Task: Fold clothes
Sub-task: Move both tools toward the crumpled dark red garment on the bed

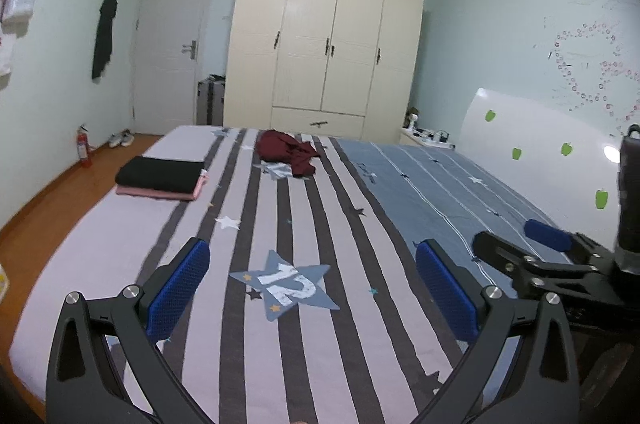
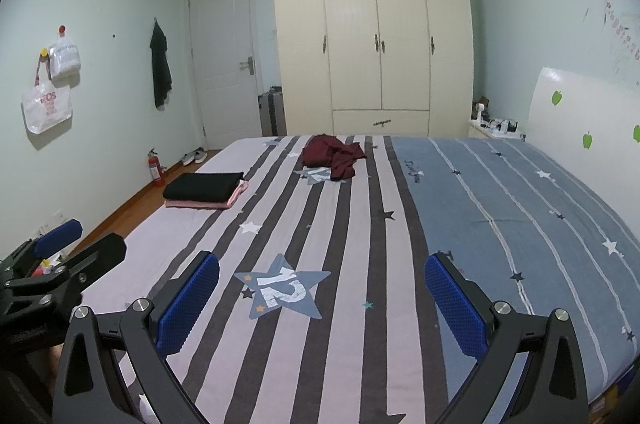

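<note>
A crumpled dark red garment [image 1: 289,152] [image 2: 334,154] lies unfolded near the far end of the striped bed. A folded black garment [image 1: 160,174] [image 2: 204,186] rests on a folded pink one [image 1: 160,193] [image 2: 236,198] at the bed's left side. My left gripper [image 1: 312,288] hovers open over the near part of the bed, nothing between its blue pads. My right gripper [image 2: 322,298] is open too, also holding nothing, and shows at the right edge of the left wrist view [image 1: 516,244]. Both are far from the clothes.
The bed sheet [image 1: 320,344] [image 2: 500,208] is striped grey and white, blue toward the white headboard [image 1: 540,152] on the right. A cream wardrobe [image 1: 326,36] stands behind the bed. A fire extinguisher [image 1: 83,146] and shoes sit on the wooden floor at left.
</note>
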The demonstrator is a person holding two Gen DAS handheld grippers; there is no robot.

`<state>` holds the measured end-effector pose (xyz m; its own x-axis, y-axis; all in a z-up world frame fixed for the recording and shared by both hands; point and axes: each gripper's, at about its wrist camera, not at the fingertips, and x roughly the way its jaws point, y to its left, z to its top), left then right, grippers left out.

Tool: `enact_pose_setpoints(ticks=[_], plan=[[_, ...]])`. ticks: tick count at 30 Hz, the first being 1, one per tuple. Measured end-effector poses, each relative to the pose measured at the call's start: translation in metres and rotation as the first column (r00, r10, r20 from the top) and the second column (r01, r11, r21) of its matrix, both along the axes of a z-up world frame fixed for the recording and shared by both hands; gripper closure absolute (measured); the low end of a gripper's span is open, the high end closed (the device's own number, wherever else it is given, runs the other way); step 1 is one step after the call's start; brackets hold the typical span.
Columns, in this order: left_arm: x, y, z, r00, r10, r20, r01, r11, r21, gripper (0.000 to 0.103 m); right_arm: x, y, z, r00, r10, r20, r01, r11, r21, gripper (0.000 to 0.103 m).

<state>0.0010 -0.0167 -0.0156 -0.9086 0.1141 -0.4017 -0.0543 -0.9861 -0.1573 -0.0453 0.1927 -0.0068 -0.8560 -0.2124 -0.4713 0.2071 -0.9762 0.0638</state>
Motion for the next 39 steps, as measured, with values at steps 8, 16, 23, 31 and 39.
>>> enact_pose_setpoints(ticks=[8, 16, 23, 31, 39], plan=[[-0.052, -0.038, -0.078, 0.986, 0.111, 0.122, -0.105, 0.993, -0.059, 0.001, -0.049, -0.032, -0.066, 0.995, 0.025, 0.101, -0.025, 1.0, 0.0, 0.001], [-0.126, -0.082, -0.177, 0.927, 0.205, 0.314, -0.222, 0.975, 0.017, 0.001, -0.137, -0.064, -0.166, 0.974, 0.018, 0.226, -0.009, 0.999, -0.038, 0.001], [-0.167, -0.075, -0.204, 0.811, 0.173, 0.558, -0.245, 0.968, 0.057, 0.002, -0.168, -0.04, -0.196, 0.918, 0.003, 0.396, 0.006, 1.0, -0.022, 0.001], [-0.227, -0.045, -0.192, 0.737, 0.047, 0.675, -0.113, 0.992, 0.054, 0.002, -0.213, 0.0, -0.174, 0.838, -0.017, 0.545, 0.028, 1.0, -0.011, 0.001], [-0.328, -0.062, -0.193, 0.775, -0.012, 0.632, -0.078, 0.99, 0.114, 0.002, -0.311, 0.002, -0.172, 0.841, -0.045, 0.54, 0.073, 0.997, -0.031, 0.001]])
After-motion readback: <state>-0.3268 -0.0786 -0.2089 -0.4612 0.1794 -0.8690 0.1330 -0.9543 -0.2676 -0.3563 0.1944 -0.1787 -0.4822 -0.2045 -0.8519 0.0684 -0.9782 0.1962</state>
